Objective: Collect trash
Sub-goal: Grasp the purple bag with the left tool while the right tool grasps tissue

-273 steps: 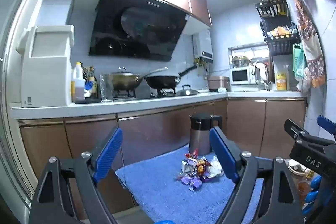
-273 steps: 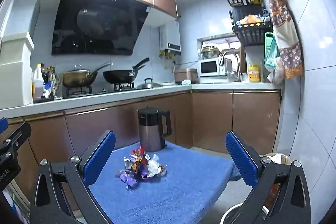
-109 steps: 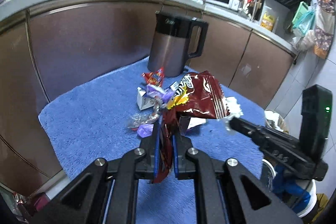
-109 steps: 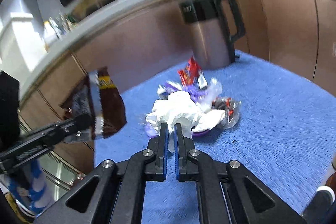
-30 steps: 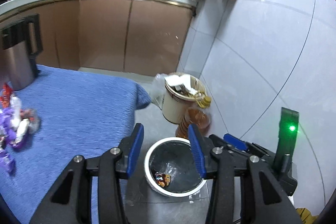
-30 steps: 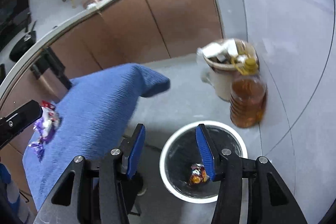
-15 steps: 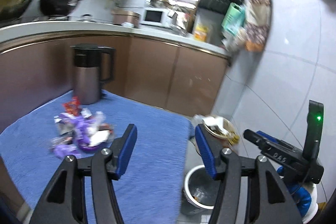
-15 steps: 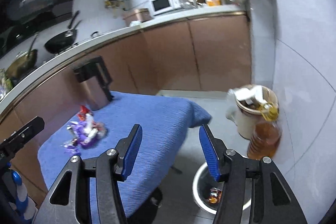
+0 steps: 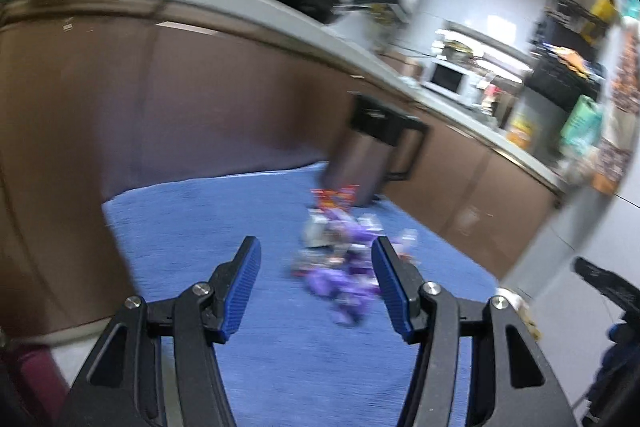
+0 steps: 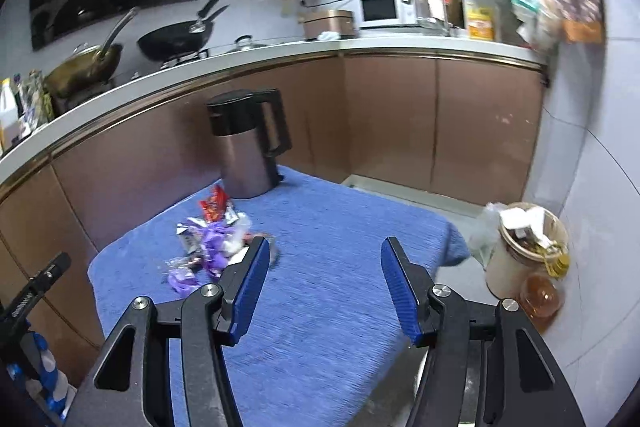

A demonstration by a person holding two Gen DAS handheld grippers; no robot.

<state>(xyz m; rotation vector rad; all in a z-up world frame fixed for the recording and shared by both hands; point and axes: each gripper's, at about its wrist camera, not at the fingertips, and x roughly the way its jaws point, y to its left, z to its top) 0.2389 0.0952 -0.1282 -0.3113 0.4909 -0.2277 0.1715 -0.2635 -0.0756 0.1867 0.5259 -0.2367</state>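
Note:
A pile of purple, red and white wrappers (image 9: 344,255) lies on the blue towel-covered table (image 9: 200,227); it also shows in the right wrist view (image 10: 212,243). My left gripper (image 9: 316,283) is open and empty, just short of the pile, with the wrappers showing between its fingers. My right gripper (image 10: 322,279) is open and empty above the table (image 10: 340,227), to the right of the pile. The left view is blurred by motion. A sliver of the bin rim (image 10: 420,379) shows below the right gripper.
A steel kettle with a black handle (image 10: 250,147) stands behind the pile. A full small bucket (image 10: 524,251) and an oil bottle (image 10: 540,299) stand on the floor by the tiled wall. Brown kitchen cabinets (image 10: 392,123) run behind.
Both grippers have swung away from the floor bin back toward the table. The left gripper has dropped close to the wrapper pile. Both stay open and empty.

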